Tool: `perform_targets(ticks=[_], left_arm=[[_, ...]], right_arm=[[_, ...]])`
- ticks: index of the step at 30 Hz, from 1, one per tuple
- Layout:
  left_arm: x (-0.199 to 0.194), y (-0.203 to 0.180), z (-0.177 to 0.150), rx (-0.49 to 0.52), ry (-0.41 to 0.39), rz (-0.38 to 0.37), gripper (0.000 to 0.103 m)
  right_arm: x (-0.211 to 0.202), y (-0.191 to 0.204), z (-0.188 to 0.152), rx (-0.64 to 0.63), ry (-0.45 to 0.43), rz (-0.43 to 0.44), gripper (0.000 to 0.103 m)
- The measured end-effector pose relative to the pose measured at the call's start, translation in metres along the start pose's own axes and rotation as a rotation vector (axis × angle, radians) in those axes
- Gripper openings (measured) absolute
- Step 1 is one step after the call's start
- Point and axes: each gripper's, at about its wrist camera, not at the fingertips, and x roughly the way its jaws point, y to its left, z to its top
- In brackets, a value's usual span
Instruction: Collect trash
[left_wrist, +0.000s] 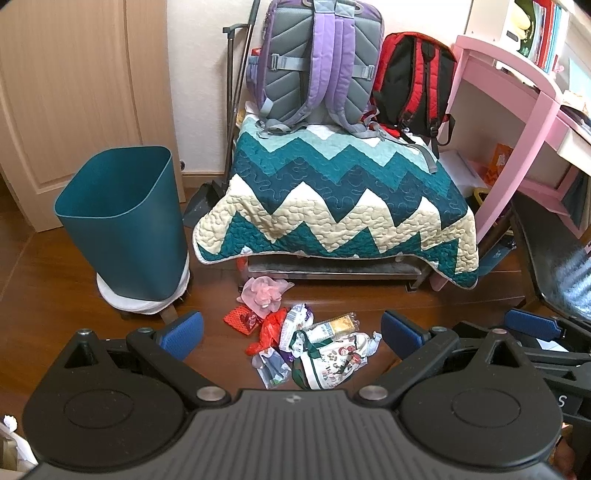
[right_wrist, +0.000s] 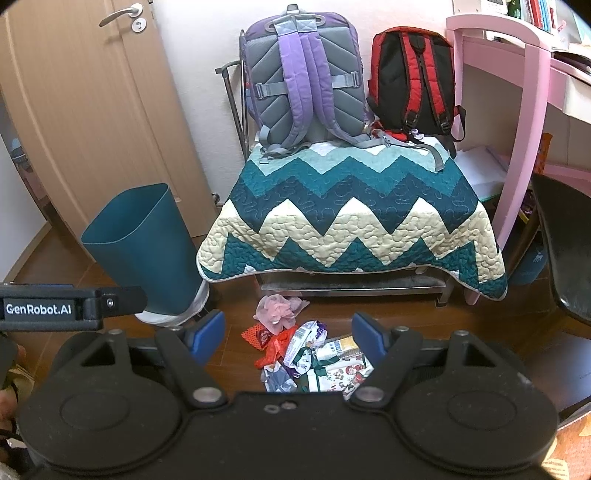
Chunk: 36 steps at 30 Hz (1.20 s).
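Observation:
A pile of trash wrappers (left_wrist: 306, 343) lies on the wooden floor in front of a covered bench; it also shows in the right wrist view (right_wrist: 314, 354). A pink crumpled piece (left_wrist: 264, 293) lies at the far edge of the pile. A teal waste bin (left_wrist: 125, 221) stands to the left, also in the right wrist view (right_wrist: 147, 251). My left gripper (left_wrist: 291, 332) is open above the pile, holding nothing. My right gripper (right_wrist: 290, 334) is open above the same pile, empty. The right gripper's blue finger (left_wrist: 532, 325) shows at the right of the left wrist view.
A bench under a zigzag quilt (left_wrist: 332, 199) carries a purple-grey backpack (left_wrist: 317, 62) and a red-black backpack (left_wrist: 413, 85). A pink desk (left_wrist: 517, 122) and dark chair (left_wrist: 554, 266) stand right. A door (right_wrist: 92, 110) is at the left.

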Motion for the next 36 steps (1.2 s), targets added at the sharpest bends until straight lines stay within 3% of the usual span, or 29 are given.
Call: perform_targets(ticks=[27, 36], left_arm=[[0.001, -0.001, -0.006, -0.002, -0.004, 0.004, 0.103], [0.017, 0.003, -0.002, -0.019, 0.011, 0.007, 0.103]], right_arm=[[0.000, 0.004, 0.002, -0.015, 0.004, 0.005, 0.075], [0.018, 0.005, 0.004, -0.043, 0.027, 0.011, 0.075]])
